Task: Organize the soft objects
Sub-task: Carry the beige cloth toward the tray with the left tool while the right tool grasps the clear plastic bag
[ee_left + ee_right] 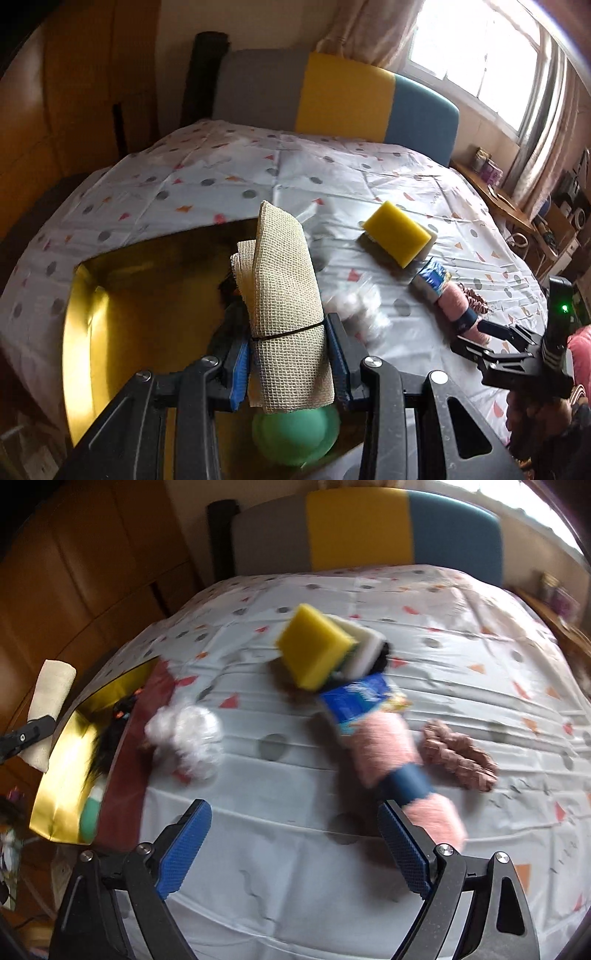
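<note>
Held item: rolled beige mesh cloth (282, 295), bound with a thin black band, upright, pinched between the left tongs (291, 354) above the gold-lined open box (85, 295).
In box: green rounded object (295, 432) below the roll.
Right tongs (295, 845): spread wide, nothing between the pads, over the patterned bed cover (295, 904).
On cover: yellow rectangular sponge (314, 653), pink fuzzy roll with blue band (384, 753), white clear-wrapped bundle (188, 738), brown scrunchie (458, 753).

Bright window (480, 55), curtains (369, 29), tricolour headboard (343, 99).
</note>
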Action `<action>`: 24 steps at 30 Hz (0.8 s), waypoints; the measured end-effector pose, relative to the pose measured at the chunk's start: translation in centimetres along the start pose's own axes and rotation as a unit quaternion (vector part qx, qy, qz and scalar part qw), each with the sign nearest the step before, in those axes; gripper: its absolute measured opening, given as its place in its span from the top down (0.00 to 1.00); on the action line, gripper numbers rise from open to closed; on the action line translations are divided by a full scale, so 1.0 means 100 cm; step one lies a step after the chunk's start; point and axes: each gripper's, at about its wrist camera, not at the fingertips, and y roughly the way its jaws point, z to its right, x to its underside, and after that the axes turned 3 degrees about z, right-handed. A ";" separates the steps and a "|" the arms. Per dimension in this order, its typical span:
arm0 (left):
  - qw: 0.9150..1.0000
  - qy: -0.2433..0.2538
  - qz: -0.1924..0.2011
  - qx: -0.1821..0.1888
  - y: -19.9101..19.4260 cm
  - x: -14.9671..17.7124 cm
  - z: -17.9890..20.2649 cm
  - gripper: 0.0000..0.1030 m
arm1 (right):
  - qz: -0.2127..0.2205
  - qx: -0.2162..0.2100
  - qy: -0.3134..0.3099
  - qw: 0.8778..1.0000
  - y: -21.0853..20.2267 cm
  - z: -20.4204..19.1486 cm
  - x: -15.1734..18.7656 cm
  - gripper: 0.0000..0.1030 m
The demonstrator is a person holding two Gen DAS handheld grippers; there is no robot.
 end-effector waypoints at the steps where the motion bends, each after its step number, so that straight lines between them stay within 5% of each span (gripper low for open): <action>1: 1.000 -0.007 0.000 -0.003 -0.004 0.006 -0.006 0.64 | -0.002 -0.008 -0.007 1.000 0.003 -0.008 -0.001 0.11; 9: 0.998 -0.053 -0.015 -0.010 -0.018 0.041 -0.045 0.64 | -0.013 -0.033 -0.068 0.997 0.040 -0.053 -0.026 0.11; 17: 0.996 -0.085 -0.023 -0.016 -0.023 0.054 -0.068 0.64 | -0.028 -0.028 -0.255 0.966 0.076 -0.104 -0.044 0.14; 19: 0.996 -0.090 -0.024 -0.018 -0.022 0.055 -0.070 0.64 | -0.033 -0.026 -0.266 0.963 0.085 -0.109 -0.049 0.24; 21: 0.995 -0.090 -0.024 -0.022 -0.022 0.056 -0.071 0.64 | -0.043 -0.030 -0.265 0.963 0.096 -0.112 -0.054 0.54; 24: 0.995 -0.093 -0.028 -0.024 -0.020 0.058 -0.072 0.64 | -0.047 -0.030 -0.242 0.969 0.102 -0.112 -0.055 0.60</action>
